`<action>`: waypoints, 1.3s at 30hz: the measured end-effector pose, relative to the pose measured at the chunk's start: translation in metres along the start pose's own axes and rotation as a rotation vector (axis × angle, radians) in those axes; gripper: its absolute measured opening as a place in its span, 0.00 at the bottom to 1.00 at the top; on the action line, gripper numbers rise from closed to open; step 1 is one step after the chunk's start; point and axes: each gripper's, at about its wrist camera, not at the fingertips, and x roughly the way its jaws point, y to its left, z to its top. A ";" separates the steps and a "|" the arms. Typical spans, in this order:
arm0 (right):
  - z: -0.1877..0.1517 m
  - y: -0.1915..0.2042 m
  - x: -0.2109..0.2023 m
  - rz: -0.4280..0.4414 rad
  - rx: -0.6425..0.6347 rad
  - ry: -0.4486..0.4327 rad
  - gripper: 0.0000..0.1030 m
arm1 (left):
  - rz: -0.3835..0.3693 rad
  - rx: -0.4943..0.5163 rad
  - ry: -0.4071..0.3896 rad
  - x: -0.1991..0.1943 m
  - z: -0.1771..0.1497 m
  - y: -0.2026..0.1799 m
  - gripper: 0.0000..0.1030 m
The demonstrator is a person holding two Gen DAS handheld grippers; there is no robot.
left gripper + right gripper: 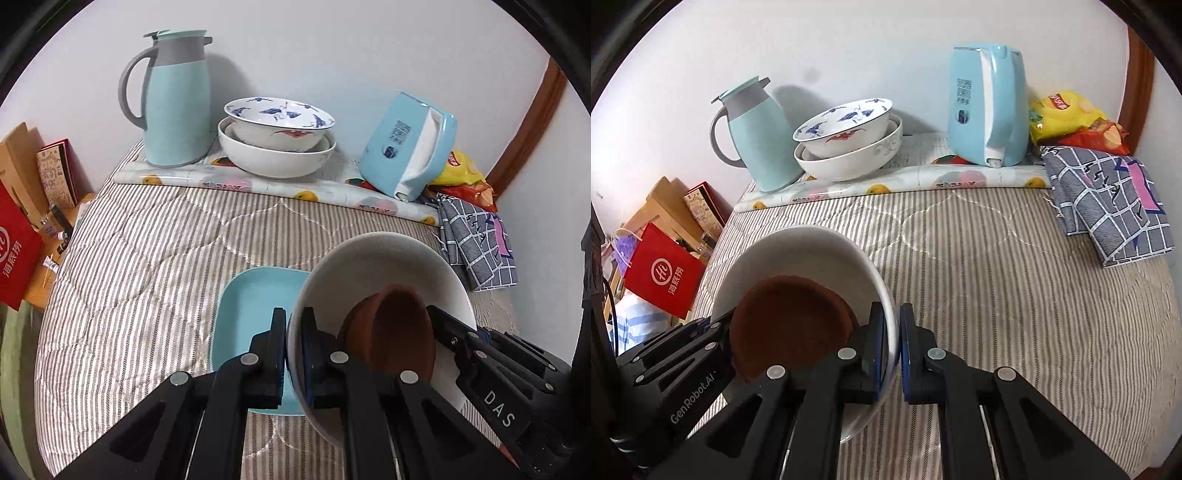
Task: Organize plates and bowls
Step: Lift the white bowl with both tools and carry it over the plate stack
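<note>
You've got both grippers, L [293,354] & R [894,354], clamped on the white bowl [388,254] rim w/ brown dish [391,332] inside, mid-carry; next prob. lower it level onto the blue plate [255,295].

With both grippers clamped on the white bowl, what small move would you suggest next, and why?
Probably lower it gently onto the blue square plate. The left gripper and right gripper pinch opposite rims of the white bowl, which hangs tilted just above the plate with a brown bowl loose inside, so keep it level.

A plain white wall [332,55] rises behind the striped quilted bedding [147,258].
</note>
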 end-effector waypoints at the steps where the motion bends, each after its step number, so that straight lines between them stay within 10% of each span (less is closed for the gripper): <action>1: 0.000 0.001 0.002 0.004 0.000 0.002 0.08 | 0.003 -0.002 0.003 0.001 0.000 0.002 0.08; 39: 0.000 0.022 0.059 -0.006 -0.029 0.083 0.08 | -0.018 -0.044 0.071 0.047 0.001 0.041 0.08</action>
